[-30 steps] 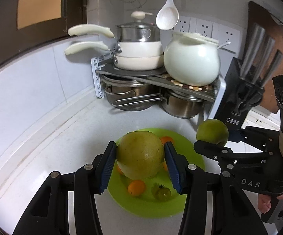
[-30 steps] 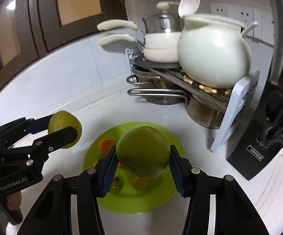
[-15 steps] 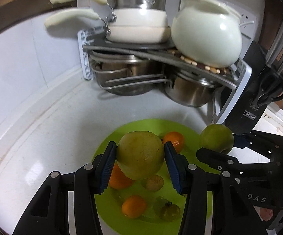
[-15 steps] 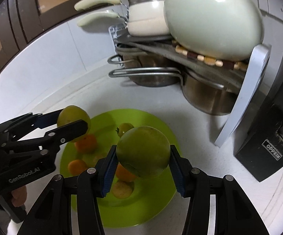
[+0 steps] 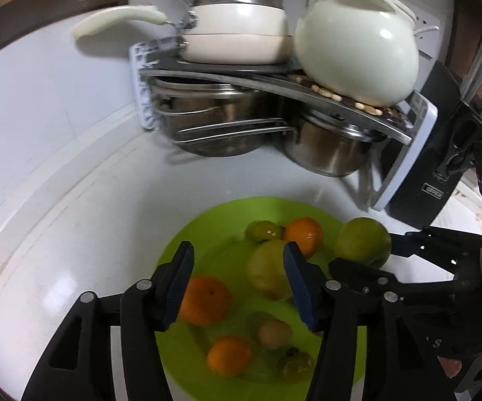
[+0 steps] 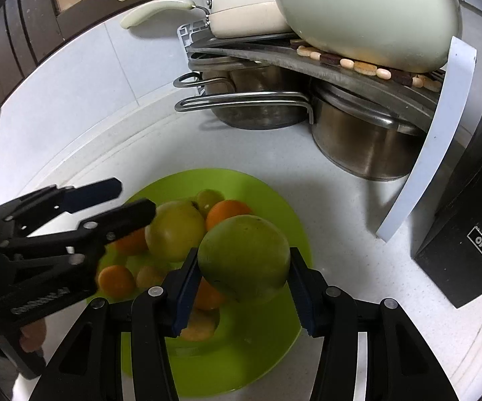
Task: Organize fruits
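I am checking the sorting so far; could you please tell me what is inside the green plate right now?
The green plate holds three oranges, a large yellow-green fruit and a few small greenish and tan fruits. The gripper fingers cover parts of the plate, so more could be hidden.

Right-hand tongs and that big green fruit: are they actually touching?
Touching. The right wrist view shows the green fruit wedged between the right tongs, both blue pads pressed against its sides, over the green plate.
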